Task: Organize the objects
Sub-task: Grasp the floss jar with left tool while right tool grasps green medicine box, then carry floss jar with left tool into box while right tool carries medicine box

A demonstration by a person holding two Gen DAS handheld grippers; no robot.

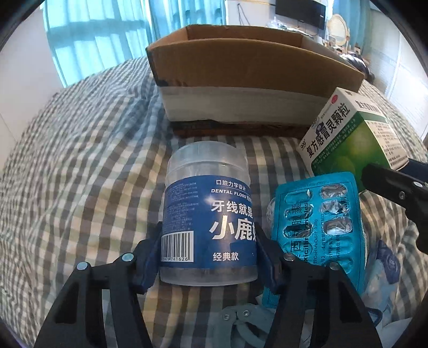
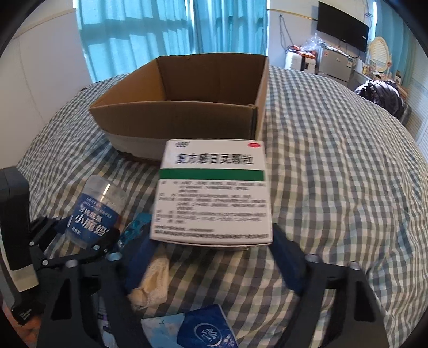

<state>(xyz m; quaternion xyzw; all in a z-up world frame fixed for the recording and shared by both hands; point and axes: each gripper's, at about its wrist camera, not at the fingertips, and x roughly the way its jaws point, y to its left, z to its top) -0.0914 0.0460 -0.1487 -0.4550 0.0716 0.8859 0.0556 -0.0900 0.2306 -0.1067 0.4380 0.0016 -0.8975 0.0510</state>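
My left gripper (image 1: pixel 208 254) is shut on a clear dental floss jar (image 1: pixel 208 214) with a blue label, holding it by its base above the checked bedspread. It also shows in the right wrist view (image 2: pixel 93 211). My right gripper (image 2: pixel 211 254) is shut on a white and green medicine box (image 2: pixel 214 192) and holds it lifted in front of the open cardboard box (image 2: pixel 187 107). The medicine box also shows in the left wrist view (image 1: pixel 355 133). A blue blister pack (image 1: pixel 318 222) lies just right of the jar. The cardboard box (image 1: pixel 248 72) stands ahead of both grippers.
A blue tissue packet (image 2: pixel 206 332) and a beige wrapped item (image 2: pixel 152 281) lie on the checked bedspread (image 2: pixel 334 174) below the right gripper. A television (image 2: pixel 342 25) and a dresser with clutter stand at the back right. Blue curtains hang behind the box.
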